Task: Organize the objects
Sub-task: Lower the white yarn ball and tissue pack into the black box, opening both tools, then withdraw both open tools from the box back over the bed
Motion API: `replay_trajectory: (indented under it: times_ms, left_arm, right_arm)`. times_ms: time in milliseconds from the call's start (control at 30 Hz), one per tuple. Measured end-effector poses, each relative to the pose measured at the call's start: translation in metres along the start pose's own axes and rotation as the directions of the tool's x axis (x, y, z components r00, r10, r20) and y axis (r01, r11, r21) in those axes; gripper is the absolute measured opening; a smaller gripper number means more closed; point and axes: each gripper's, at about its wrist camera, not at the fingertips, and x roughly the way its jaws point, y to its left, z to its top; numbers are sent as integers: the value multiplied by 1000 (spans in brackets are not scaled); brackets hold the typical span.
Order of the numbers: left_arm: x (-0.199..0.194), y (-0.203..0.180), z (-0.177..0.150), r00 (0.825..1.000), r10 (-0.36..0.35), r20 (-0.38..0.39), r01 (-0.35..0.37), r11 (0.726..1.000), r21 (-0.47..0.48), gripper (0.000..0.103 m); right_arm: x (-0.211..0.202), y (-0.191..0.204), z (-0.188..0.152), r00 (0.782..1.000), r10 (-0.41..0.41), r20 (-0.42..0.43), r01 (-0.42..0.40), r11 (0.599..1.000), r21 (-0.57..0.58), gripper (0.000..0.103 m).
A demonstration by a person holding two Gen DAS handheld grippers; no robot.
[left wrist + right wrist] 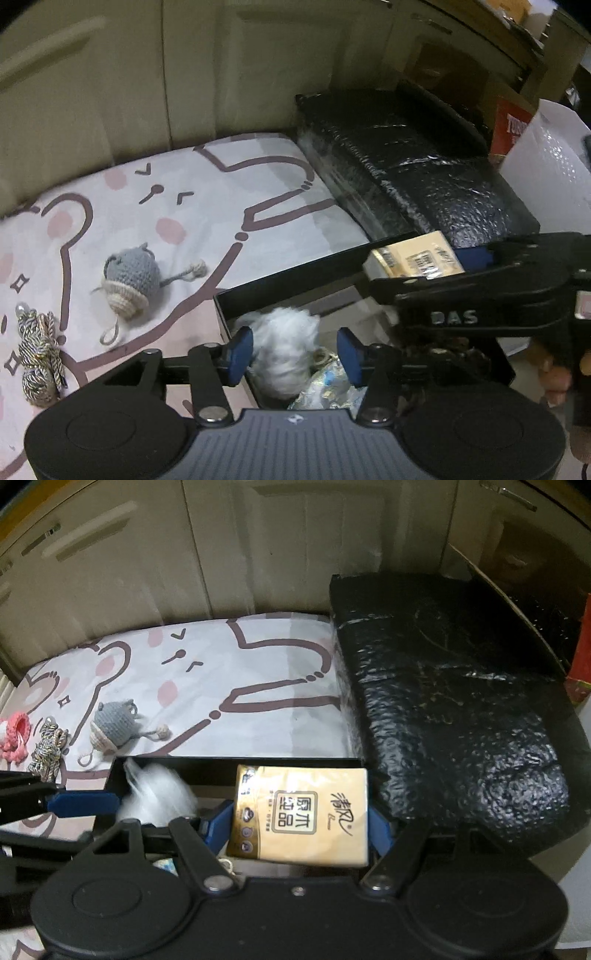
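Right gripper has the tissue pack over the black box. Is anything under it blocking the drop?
Nothing visible blocks it. The tissue pack hangs over the right part of the black box; the white fluffy ball lies at the box's left end, beside the left gripper. The floor directly beneath the pack is hidden.

White raised letters "DAS" show on the black right gripper body. The tan plastic-wrapped tissue pack carries Chinese characters and barcode stripes. The red cardboard box reads "TUBO", cut off.
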Motion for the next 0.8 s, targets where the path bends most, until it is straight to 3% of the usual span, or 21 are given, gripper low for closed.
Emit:
replay_trajectory:
  times_ms: [167, 233, 300, 400, 800]
  left_arm:
    - [-3, 1, 0, 1000, -10, 0, 10, 1000, 8, 57]
    - [-3, 1, 0, 1000, -14, 0, 14, 1000, 6, 58]
    - [-4, 0, 0, 1000, -16, 5, 16, 1000, 5, 59]
    - [-5, 0, 1, 1000, 11, 13, -11, 1000, 9, 65]
    - [-14, 8, 3, 999, 22, 27, -21, 999, -30, 72]
  right_arm:
    - [4, 8, -1, 1000, -6, -7, 6, 1000, -31, 75]
    - [3, 9, -1, 1000, -26, 7, 27, 999, -22, 87]
    - [0, 8, -1, 999, -28, 19, 28, 999, -17, 90]
    - [-3, 5, 0, 1000, -16, 20, 16, 1000, 4, 90]
    - [-20, 6, 0, 999, 18, 51, -18, 1000, 13, 90]
